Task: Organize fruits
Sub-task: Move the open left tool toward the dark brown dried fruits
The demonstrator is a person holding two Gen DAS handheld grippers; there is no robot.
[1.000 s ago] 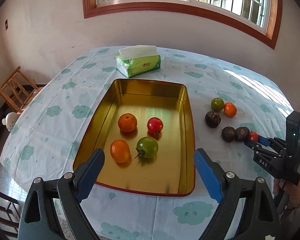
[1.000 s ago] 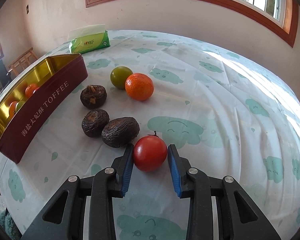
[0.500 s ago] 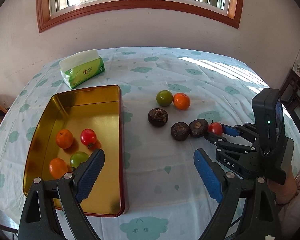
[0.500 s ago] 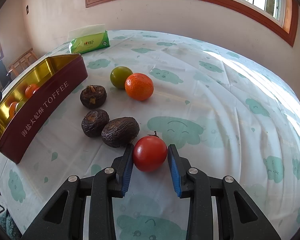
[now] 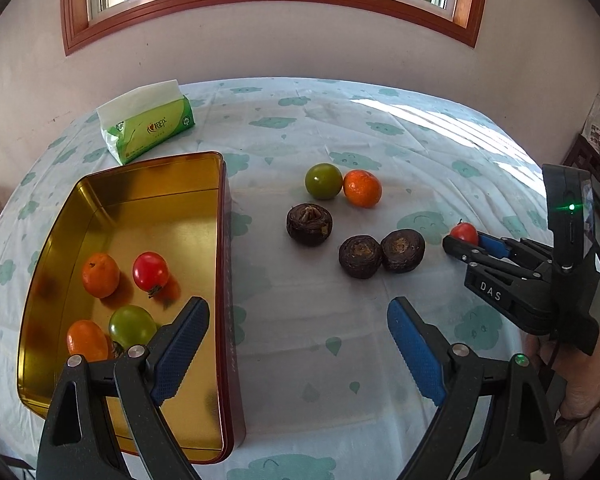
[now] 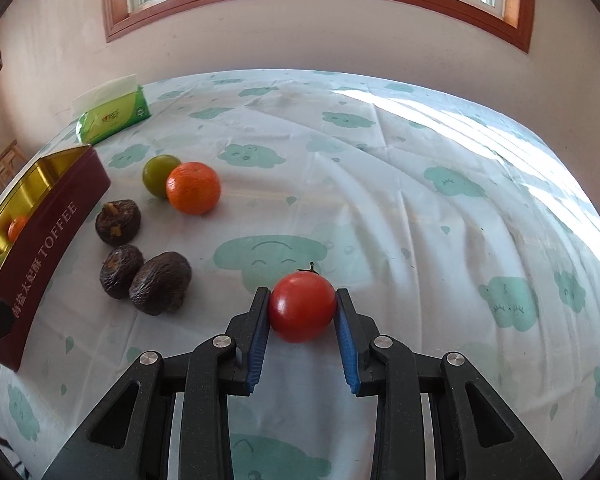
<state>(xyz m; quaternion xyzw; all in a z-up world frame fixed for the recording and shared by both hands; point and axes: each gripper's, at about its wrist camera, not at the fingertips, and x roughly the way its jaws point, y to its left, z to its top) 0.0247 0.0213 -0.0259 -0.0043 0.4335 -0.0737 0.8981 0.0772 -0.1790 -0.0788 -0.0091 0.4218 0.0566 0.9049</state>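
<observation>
Your right gripper (image 6: 302,312) has its two blue pads pressed against either side of the red tomato (image 6: 302,306), so the fruit is clamped; from these views you cannot tell for sure whether it is lifted off the tablecloth (image 6: 400,200) or just resting on it. What matters for the next move is direction: the gold tin (image 5: 140,216) lies to the left of that tomato, well apart from it, with its dark red side wall facing you across the cloth. Between the two sit three dark brown fruits (image 5: 360,256), and farther back a green fruit (image 5: 323,181) touching an orange (image 5: 362,188). So the carry probably has to go leftward and up over the brown cluster and the tin's wall, not straight along the cloth. Your left gripper (image 5: 296,344) is spread wide and holds nothing; it hangs over the tin's right edge, nearer the tin than the right one is, and could get in the way of the drop. Inside the tin lie two oranges, a red tomato and a green one, leaving bare gold floor toward the far end.
</observation>
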